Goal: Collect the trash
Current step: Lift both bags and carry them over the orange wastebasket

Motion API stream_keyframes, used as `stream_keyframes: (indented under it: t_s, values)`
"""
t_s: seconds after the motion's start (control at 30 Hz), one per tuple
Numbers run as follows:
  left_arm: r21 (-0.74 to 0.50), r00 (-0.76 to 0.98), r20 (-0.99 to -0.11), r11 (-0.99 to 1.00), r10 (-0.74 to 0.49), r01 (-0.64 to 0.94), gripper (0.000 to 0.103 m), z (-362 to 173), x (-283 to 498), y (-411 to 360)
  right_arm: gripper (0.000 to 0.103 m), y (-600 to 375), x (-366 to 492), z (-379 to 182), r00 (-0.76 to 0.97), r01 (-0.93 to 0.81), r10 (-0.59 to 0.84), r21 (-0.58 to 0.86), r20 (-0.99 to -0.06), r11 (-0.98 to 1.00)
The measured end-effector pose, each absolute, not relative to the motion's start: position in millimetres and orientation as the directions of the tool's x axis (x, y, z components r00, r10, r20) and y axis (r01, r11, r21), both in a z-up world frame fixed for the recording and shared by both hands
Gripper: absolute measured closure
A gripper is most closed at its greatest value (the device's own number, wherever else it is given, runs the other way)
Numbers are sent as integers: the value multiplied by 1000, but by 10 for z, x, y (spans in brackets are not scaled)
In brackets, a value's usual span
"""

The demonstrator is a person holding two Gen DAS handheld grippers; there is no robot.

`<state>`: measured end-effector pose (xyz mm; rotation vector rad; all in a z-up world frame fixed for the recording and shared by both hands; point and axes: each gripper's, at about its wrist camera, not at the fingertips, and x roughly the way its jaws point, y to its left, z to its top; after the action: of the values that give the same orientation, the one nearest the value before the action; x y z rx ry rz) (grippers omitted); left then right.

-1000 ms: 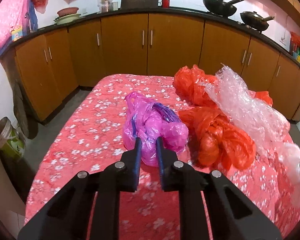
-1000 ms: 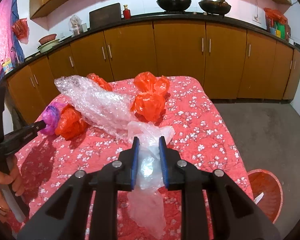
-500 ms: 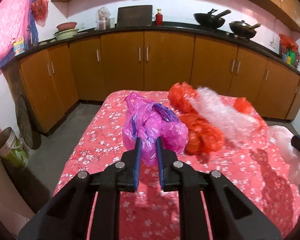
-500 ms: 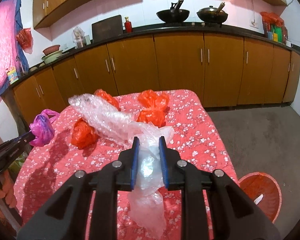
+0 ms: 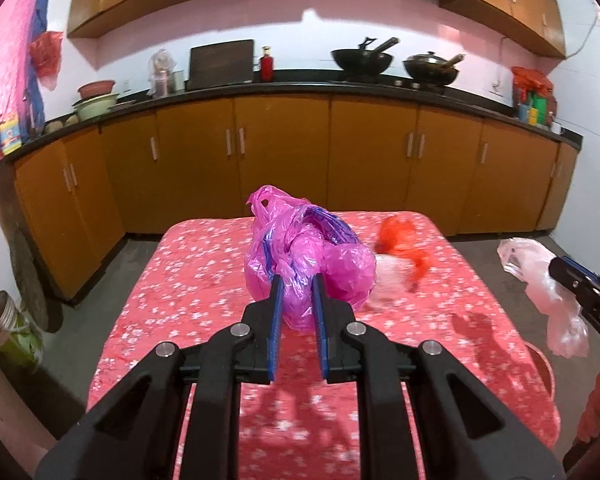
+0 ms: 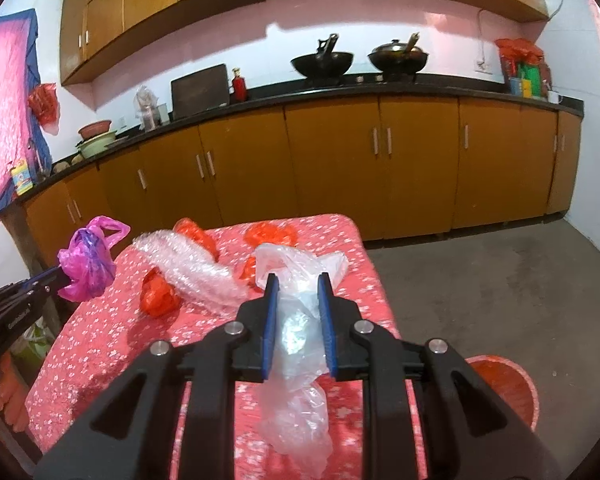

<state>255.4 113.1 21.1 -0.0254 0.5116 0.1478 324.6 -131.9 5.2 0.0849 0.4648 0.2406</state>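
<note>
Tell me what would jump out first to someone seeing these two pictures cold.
Probably the bright magenta plastic bag pinched in the left hand-held gripper, held up above the red flowered tablecloth. Next, the crumpled clear plastic bag clamped in the right hand-held gripper, hanging below its fingers. On the table behind lie a roll of bubble wrap and several orange-red bags.

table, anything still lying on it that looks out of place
Yes: a bubble wrap sheet and crumpled red plastic bags lie loose on the floral tablecloth, uncollected litter. The red bin stands on the floor beside the table.
</note>
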Motion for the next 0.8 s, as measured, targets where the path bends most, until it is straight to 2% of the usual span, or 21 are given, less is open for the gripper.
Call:
stream_keyframes:
  t_s: [0.53, 0.8]
  values:
    - [68, 878, -477, 998, 39, -7, 89, 358, 2553, 180, 83, -2266, 2983, 251, 912, -77, 126, 139, -390, 987]
    - [62, 866, -499, 996, -21, 60, 89, 320, 2574, -260, 83, -2640, 2922, 205, 916, -12, 67, 140, -396, 990]
